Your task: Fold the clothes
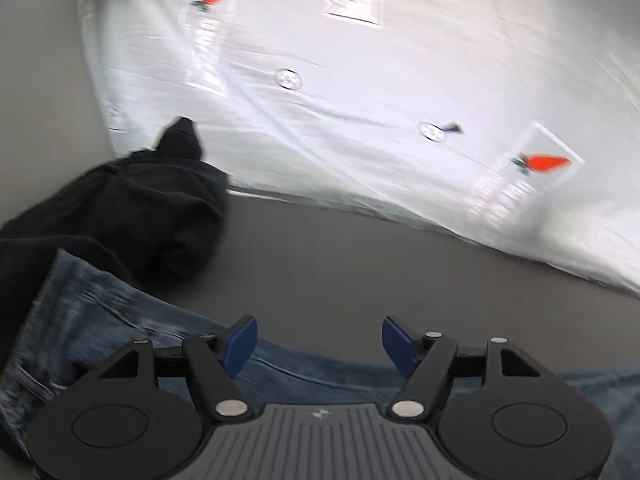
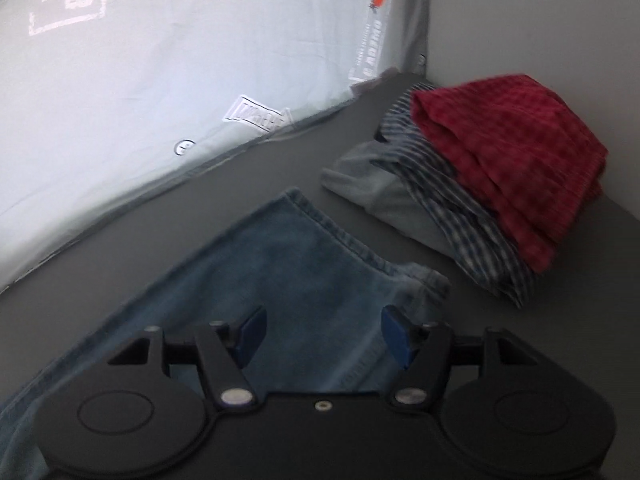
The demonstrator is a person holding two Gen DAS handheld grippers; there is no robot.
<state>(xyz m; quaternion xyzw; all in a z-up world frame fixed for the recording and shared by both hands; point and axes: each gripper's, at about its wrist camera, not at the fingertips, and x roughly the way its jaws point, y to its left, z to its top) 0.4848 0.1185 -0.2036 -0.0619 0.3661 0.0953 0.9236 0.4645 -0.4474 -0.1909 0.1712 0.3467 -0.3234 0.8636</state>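
Left wrist view first: the left gripper (image 1: pixel 319 340) hangs over the blue jeans (image 1: pixel 100 320), jaws spread wide, nothing between the blue pads (image 1: pixel 240 344). The denim runs under the tool from a hemmed end at lower left across to the right edge. Only this camera catches the black garment (image 1: pixel 132 208), bunched in a heap just beyond the jeans and overlapping them at the left. Behind stands a white printed sheet (image 1: pixel 360 80) with orange carrot motifs (image 1: pixel 544 162), round grommets and a blurred arrow label.

Over to the right wrist view: the right gripper (image 2: pixel 323 334) also stands wide apart, empty, poised above the jeans (image 2: pixel 288 264), whose stitched hem (image 2: pixel 340 236) lies flat ahead of the fingertips. This side alone shows the pile: a red checked garment (image 2: pixel 508 168) on top, a blue-and-white plaid shirt (image 2: pixel 452 224) beneath, a grey piece (image 2: pixel 372 188) at the bottom, sitting apart from the jeans to the right.

The surface is a plain dark grey tabletop (image 2: pixel 280 168); the white sheet (image 2: pixel 140 100) rises along its far edge, with a pale wall (image 2: pixel 540 20) at the right corner.
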